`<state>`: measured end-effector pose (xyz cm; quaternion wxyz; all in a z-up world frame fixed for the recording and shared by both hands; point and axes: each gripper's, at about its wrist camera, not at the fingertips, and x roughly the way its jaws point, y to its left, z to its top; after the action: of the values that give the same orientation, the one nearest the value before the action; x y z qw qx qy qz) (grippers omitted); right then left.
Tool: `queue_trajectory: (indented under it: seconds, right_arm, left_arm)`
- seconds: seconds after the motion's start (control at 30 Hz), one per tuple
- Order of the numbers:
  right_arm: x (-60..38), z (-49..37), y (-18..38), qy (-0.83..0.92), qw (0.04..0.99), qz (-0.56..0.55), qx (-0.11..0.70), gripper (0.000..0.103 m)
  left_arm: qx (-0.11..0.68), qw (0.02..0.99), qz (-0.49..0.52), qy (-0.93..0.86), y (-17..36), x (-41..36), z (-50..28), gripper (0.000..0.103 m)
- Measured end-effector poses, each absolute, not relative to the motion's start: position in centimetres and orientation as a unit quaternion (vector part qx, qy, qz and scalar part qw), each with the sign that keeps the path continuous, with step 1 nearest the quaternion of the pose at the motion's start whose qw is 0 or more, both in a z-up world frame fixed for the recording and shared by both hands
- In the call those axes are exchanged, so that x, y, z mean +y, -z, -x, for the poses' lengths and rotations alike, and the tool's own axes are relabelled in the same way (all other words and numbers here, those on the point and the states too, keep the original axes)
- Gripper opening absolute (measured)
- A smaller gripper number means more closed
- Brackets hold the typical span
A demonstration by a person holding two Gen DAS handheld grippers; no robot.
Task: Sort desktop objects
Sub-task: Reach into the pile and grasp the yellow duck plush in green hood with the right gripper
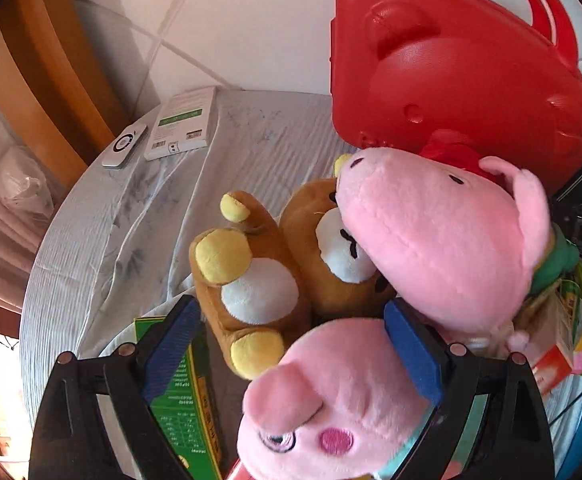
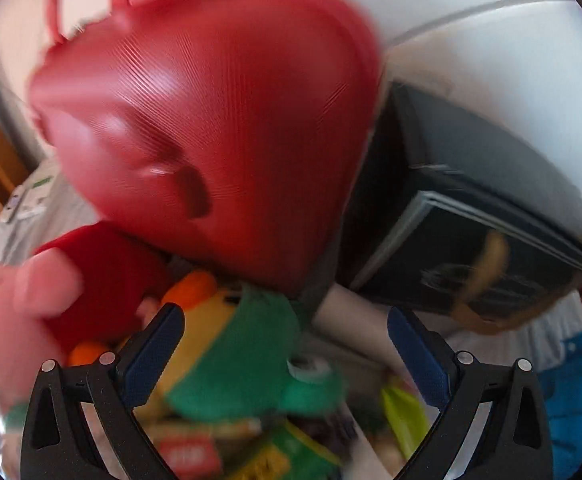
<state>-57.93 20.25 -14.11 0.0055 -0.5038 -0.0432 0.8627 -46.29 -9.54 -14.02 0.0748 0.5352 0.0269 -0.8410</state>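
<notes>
We hover both grippers over a toy pile w/ fingers spread wide, holding nothing. Left gripper [image 1: 291,344] sits over a pink pig [image 1: 331,408], whose head lies between the blue pads; a 2nd pig [image 1: 443,240] leans on a brown bear [image 1: 275,272], w/ a red case [image 1: 463,64] behind. Right gripper [image 2: 287,356], view blurred, points at a green toy [image 2: 251,360] below that case. Step, we judge: picking the next plush to sort. Next move needs the left fingers lowered & closed on the near pig's head w/o dragging the bear. A remote [image 1: 125,146] & white box [image 1: 183,122] lie well apart at the table's [image 1: 91,220] far edge.
</notes>
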Motion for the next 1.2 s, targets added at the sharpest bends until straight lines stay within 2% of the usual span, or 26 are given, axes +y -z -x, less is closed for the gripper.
queue_trajectory:
  seconds: [0.07, 0.13, 0.2, 0.27, 0.5, 0.6, 0.67, 0.87, 1.03, 1.2]
  right_arm:
    - [20.1, 59.3, 17.0, -0.852, -0.005, 0.523, -0.032, 0.103]
    - [21.3, 59.1, 18.0, -0.840, -0.014, 0.541, 0.026, 0.103]
    - [21.4, 57.8, 18.5, -0.828, -0.022, 0.560, 0.014, 0.102]
    - [21.5, 55.0, 18.9, -0.818, -0.048, 0.574, -0.008, 0.102]
    - [24.9, 42.3, 18.6, -0.794, -0.110, 0.589, 0.101, 0.103]
    - [22.0, 36.1, 20.7, -0.781, -0.096, 0.616, -0.015, 0.103]
    - [21.9, 33.1, 21.2, -0.791, -0.087, 0.605, -0.023, 0.102]
    - [26.3, 28.4, 19.5, -0.821, -0.037, 0.566, 0.061, 0.103]
    - [27.9, 27.8, 17.5, -0.834, -0.007, 0.548, 0.063, 0.103]
    - [28.3, 29.4, 13.5, -0.859, -0.003, 0.507, 0.063, 0.103]
  left_arm:
    - [0.018, 0.075, -0.545, 0.835, 15.2, -9.0, 46.9, 0.094]
    - [0.014, 0.071, -0.556, 0.828, 16.4, -8.5, 46.8, 0.095]
    - [0.021, 0.064, -0.557, 0.828, 16.8, -8.1, 45.7, 0.095]
    - [0.025, 0.048, -0.559, 0.827, 16.7, -7.5, 43.6, 0.095]
    - [-0.016, -0.027, -0.581, 0.813, 16.8, -3.7, 33.5, 0.094]
    - [-0.026, -0.034, -0.580, 0.814, 16.6, -3.2, 30.3, 0.094]
    - [-0.028, -0.032, -0.568, 0.822, 15.7, -3.6, 28.5, 0.094]
    - [-0.026, -0.011, -0.533, 0.845, 13.1, -6.7, 25.1, 0.094]
    - [-0.005, 0.010, -0.526, 0.851, 11.8, -7.9, 26.2, 0.094]
    - [0.053, -0.009, -0.506, 0.861, 9.9, -5.5, 30.4, 0.094]
